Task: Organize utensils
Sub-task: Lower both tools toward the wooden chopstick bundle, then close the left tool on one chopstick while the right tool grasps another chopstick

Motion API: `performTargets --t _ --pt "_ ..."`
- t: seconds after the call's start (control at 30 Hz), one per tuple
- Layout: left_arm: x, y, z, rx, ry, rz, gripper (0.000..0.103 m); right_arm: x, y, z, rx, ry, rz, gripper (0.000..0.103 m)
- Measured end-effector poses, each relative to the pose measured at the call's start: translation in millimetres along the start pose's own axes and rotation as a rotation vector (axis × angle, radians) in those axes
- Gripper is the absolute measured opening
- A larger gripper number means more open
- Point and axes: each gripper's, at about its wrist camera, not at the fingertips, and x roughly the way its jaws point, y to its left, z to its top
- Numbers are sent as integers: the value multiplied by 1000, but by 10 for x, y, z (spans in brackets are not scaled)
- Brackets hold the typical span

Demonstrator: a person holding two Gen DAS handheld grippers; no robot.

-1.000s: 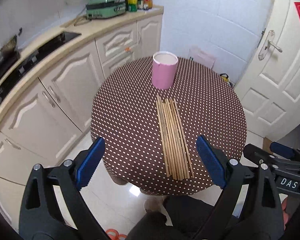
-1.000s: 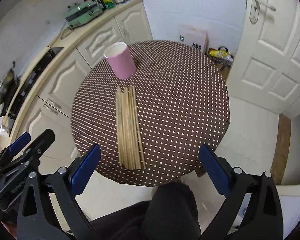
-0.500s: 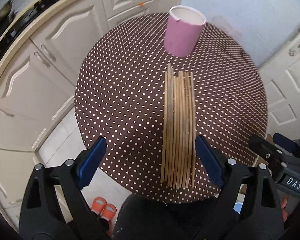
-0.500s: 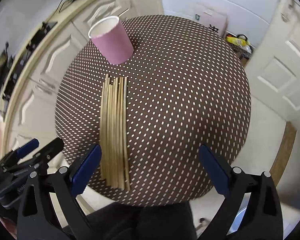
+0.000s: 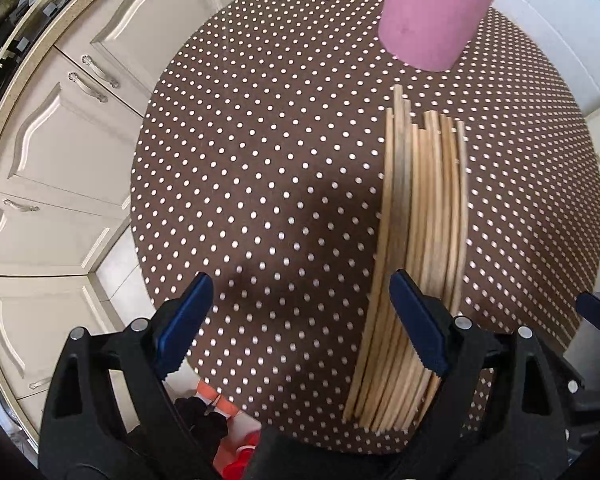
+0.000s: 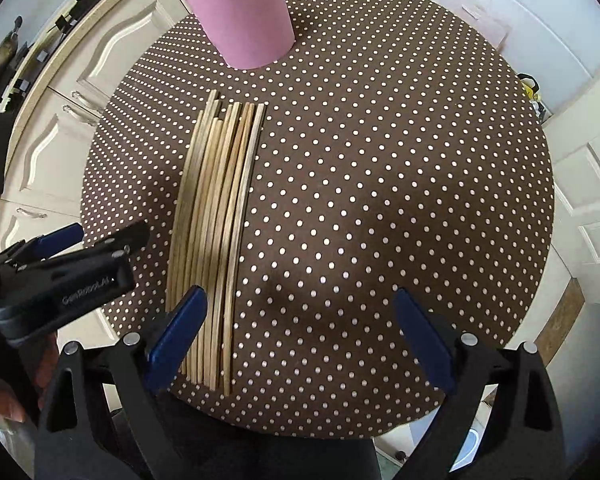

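Several wooden chopsticks (image 5: 420, 216) (image 6: 216, 208) lie side by side on a round table with a brown polka-dot cloth (image 5: 280, 152) (image 6: 360, 184). A pink cup (image 5: 432, 16) (image 6: 244, 20) stands upright just beyond their far tips. My left gripper (image 5: 300, 320) hangs open low over the table's near edge, its right finger above the near ends of the chopsticks. My right gripper (image 6: 300, 332) is open too, its left finger over the same near ends. Nothing is held. The left gripper's body (image 6: 60, 276) shows at the left of the right wrist view.
Cream kitchen cabinets (image 5: 60, 152) under a countertop curve along the left of the table. A white panelled door (image 6: 596, 200) stands to the right. A person's dark clothing (image 6: 300, 460) fills the bottom edge, and red slippers (image 5: 236, 456) lie on the floor below.
Both grippers have come down and forward toward the table, so chopsticks and cup look much larger. Each now has one finger over the chopsticks' near ends. Both stay open.
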Motion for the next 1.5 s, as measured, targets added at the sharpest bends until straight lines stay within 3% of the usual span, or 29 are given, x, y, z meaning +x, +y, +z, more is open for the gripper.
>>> performTargets --t 0.3,0.43,0.73,0.83,0.9,0.97,1.03,1.2,1.27,1.5 --pt "228 -47 77 70 69 -6 88 175 13 157 105 31 -34 91" --pt "336 16 126 42 113 -64 88 245 45 223 137 38 -57 91" --pt "576 112 361 55 145 -97 88 414 210 196 164 57 -78 91" --pt "716 78 451 72 144 -86 81 475 292 227 159 49 -90 91" --pt "691 56 466 57 132 -113 71 500 292 227 169 48 -96 91" --pt "677 28 516 75 105 -121 49 529 275 212 182 53 -92 91" --pt "670 3 565 93 83 -122 35 583 272 208 195 61 -75 91" --pt "685 36 599 113 70 -130 24 756 299 258 191 68 -65 84" --pt "639 93 560 140 55 -123 9 888 336 259 203 75 -46 82" --pt "636 250 381 202 53 -119 5 1102 457 316 166 64 -106 79"
